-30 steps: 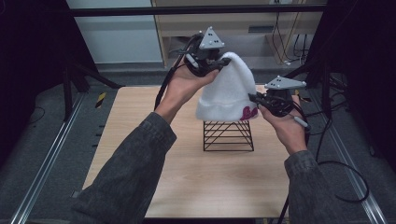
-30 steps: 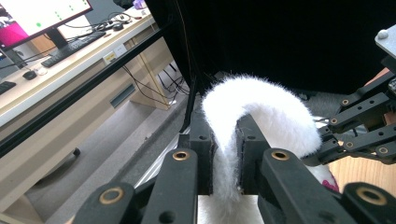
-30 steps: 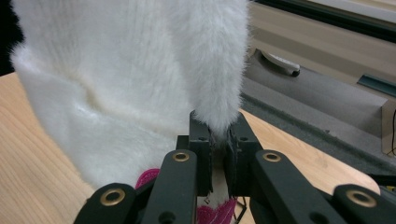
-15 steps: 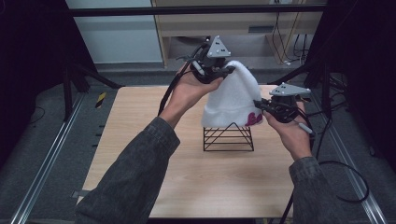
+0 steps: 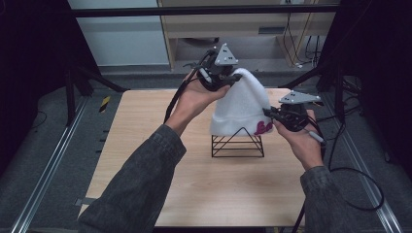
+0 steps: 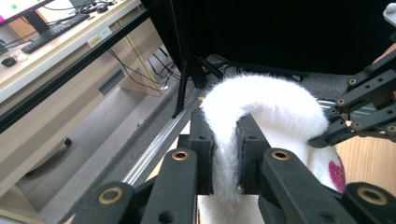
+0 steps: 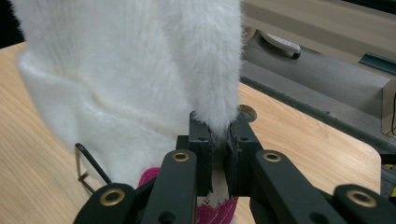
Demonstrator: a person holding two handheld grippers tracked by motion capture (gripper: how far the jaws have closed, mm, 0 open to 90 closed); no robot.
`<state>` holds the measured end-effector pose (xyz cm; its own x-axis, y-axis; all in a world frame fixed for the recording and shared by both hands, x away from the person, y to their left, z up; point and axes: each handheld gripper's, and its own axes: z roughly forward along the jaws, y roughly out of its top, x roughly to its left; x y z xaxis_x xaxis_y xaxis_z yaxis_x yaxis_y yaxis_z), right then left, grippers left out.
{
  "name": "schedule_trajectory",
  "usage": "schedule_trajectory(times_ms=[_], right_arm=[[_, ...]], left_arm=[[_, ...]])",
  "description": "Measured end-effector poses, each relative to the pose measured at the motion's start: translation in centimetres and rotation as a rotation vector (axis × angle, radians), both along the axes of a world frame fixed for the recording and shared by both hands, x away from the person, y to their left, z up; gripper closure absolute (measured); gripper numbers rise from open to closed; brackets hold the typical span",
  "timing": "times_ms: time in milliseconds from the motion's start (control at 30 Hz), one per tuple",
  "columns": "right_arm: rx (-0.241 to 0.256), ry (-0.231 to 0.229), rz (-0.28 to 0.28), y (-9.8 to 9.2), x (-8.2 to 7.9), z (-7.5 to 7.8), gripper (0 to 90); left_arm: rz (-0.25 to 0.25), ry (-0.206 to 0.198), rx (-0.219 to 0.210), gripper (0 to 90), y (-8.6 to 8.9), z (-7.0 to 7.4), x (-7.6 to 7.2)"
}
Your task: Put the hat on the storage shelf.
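At frame centre, you had your left gripper (image 5: 234, 77) clamped on the white hat's (image 5: 241, 109) top and your right gripper (image 5: 268, 112) clamped on its brim, above the wire rack (image 5: 237, 145).

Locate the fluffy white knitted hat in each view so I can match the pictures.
High view: the fluffy white knitted hat hangs centre-right, draped over the black wire stand.
Left gripper view: centre, its top fold pinched by the left gripper.
Right gripper view: upper left and centre, its edge pinched by the right gripper.
Shared landmark: the pink pattern at the hat's lower edge.
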<state>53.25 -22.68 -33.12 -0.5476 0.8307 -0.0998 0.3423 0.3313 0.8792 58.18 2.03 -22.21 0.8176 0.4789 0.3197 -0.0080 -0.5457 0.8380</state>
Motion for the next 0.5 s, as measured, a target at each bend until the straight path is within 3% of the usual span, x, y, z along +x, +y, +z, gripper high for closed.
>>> schedule_trajectory(times_ms=[233, 500], right_arm=[[0.010, 0.003, -0.007, 0.3, 0.9, -0.5, 82.9], [0.013, -0.007, 0.004, 1.5, 1.3, -0.6, 82.9]], left_arm=[[0.016, -0.005, 0.010, 79.7, 0.6, -0.2, 0.5], [0.047, -0.004, -0.012, 80.0, 1.8, -0.6, 1.1]])
